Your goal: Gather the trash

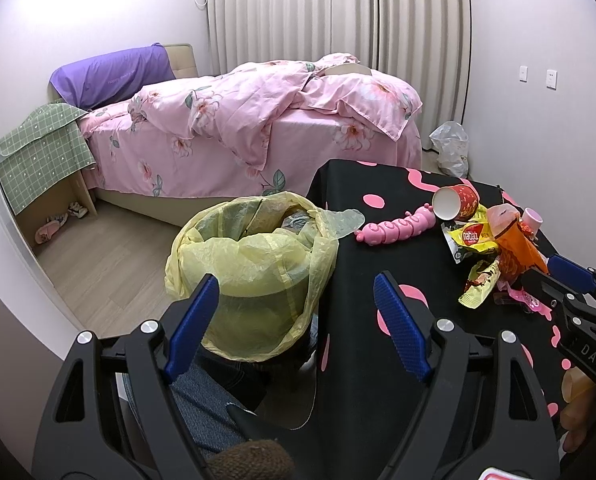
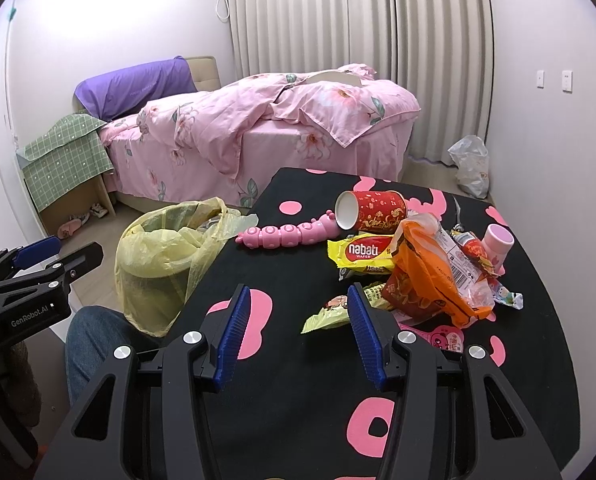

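Two grippers hover with fingers spread and nothing between them: the left gripper at lower centre of its view, straddling the yellow-lined trash bin and the counter edge. The right gripper sits low centre over the counter, just before the trash pile of wrappers, orange bag and tipped red cup right of centre.

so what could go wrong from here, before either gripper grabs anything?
1. The pink caterpillar toy lies beside the wrappers; it could get binned as trash.
2. The tipped red paper cup lies on its side and may roll if nudged.
3. The bin's yellow liner sags over the rim beside the table, so a dropped wrapper might miss.
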`<state>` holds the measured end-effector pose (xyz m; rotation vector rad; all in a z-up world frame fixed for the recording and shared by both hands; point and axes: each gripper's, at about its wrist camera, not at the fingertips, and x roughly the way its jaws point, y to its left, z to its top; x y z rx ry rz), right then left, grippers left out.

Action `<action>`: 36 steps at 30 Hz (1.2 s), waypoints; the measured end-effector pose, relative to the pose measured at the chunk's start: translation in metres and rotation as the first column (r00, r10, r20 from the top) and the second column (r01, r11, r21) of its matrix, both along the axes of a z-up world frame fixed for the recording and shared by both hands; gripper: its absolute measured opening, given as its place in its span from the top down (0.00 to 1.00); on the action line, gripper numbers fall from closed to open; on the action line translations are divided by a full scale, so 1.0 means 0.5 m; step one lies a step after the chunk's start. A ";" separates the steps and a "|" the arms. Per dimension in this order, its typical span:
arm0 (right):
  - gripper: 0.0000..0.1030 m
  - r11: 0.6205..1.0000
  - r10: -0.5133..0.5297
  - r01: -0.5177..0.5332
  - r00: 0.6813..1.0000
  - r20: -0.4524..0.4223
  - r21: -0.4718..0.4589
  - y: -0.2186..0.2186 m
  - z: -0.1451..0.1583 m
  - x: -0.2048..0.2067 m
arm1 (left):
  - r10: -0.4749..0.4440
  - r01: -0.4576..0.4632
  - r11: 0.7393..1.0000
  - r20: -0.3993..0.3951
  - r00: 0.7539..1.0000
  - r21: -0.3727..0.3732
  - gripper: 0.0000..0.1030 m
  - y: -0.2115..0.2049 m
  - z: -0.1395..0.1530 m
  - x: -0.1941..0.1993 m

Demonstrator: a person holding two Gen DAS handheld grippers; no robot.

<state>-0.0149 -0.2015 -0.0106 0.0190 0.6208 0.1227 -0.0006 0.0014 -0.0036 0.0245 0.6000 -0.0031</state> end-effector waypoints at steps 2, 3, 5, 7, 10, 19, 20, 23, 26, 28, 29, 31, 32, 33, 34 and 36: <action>0.53 1.000 0.000 0.000 1.000 0.000 0.000 0.000 0.000 0.000 | 0.001 -0.001 1.000 0.000 1.000 0.001 0.26 0.000 0.000 0.000; 0.53 1.000 0.000 0.000 1.000 0.000 0.000 0.000 0.000 0.000 | 0.001 -0.001 1.000 -0.001 1.000 0.001 0.26 0.001 -0.002 -0.001; 0.53 1.000 0.000 0.000 1.000 0.000 0.000 0.000 0.000 0.000 | 0.001 -0.001 1.000 0.000 1.000 0.001 0.26 0.002 -0.007 -0.002; 0.53 1.000 0.000 0.000 1.000 0.000 0.000 0.000 0.000 0.000 | 0.002 -0.002 1.000 0.000 1.000 0.000 0.26 0.003 -0.008 -0.003; 0.53 1.000 0.000 0.000 1.000 -0.001 0.000 0.000 -0.001 -0.001 | 0.002 -0.002 1.000 0.000 1.000 0.000 0.26 0.003 -0.013 -0.004; 0.53 1.000 0.000 0.000 1.000 -0.002 0.000 0.001 -0.001 0.000 | 0.001 -0.001 1.000 -0.002 1.000 0.000 0.26 0.003 -0.010 -0.002; 0.53 1.000 0.000 0.000 1.000 -0.002 -0.001 0.001 -0.001 -0.001 | 0.001 -0.001 1.000 -0.001 1.000 -0.001 0.26 0.004 -0.013 -0.003; 0.53 1.000 0.000 0.000 1.000 -0.002 0.000 0.001 -0.001 -0.001 | 0.001 -0.001 1.000 -0.002 1.000 -0.001 0.26 0.003 -0.011 -0.002; 0.53 1.000 0.000 0.000 1.000 -0.002 -0.001 0.001 0.000 0.000 | 0.001 -0.001 1.000 -0.003 1.000 -0.001 0.26 0.004 -0.013 -0.003; 0.53 1.000 0.000 0.000 1.000 -0.002 0.000 0.001 -0.001 0.000 | 0.001 -0.001 1.000 -0.002 1.000 -0.002 0.26 0.004 -0.013 -0.003; 0.53 1.000 0.000 0.000 1.000 -0.003 0.000 0.001 -0.001 0.000 | 0.001 -0.001 1.000 -0.003 1.000 -0.001 0.26 0.004 -0.011 -0.002; 0.53 1.000 0.000 0.000 1.000 -0.002 -0.001 0.001 0.000 -0.001 | 0.001 -0.001 1.000 -0.003 1.000 -0.002 0.26 0.004 -0.013 -0.003; 0.53 1.000 0.000 0.000 1.000 -0.001 -0.001 0.001 0.000 -0.001 | 0.001 -0.001 1.000 -0.003 1.000 -0.002 0.26 0.004 -0.011 -0.002; 0.53 1.000 0.000 0.000 1.000 -0.002 -0.001 0.001 -0.001 0.000 | 0.001 -0.001 1.000 -0.003 1.000 -0.002 0.26 0.004 -0.010 -0.002; 0.53 1.000 0.000 0.000 1.000 -0.002 -0.002 0.001 -0.001 0.000 | 0.001 -0.001 1.000 -0.003 1.000 -0.002 0.26 0.004 -0.010 -0.002; 0.53 1.000 0.000 0.000 1.000 -0.002 -0.001 0.001 -0.001 0.000 | 0.001 -0.001 1.000 -0.003 1.000 -0.002 0.26 0.004 -0.010 -0.001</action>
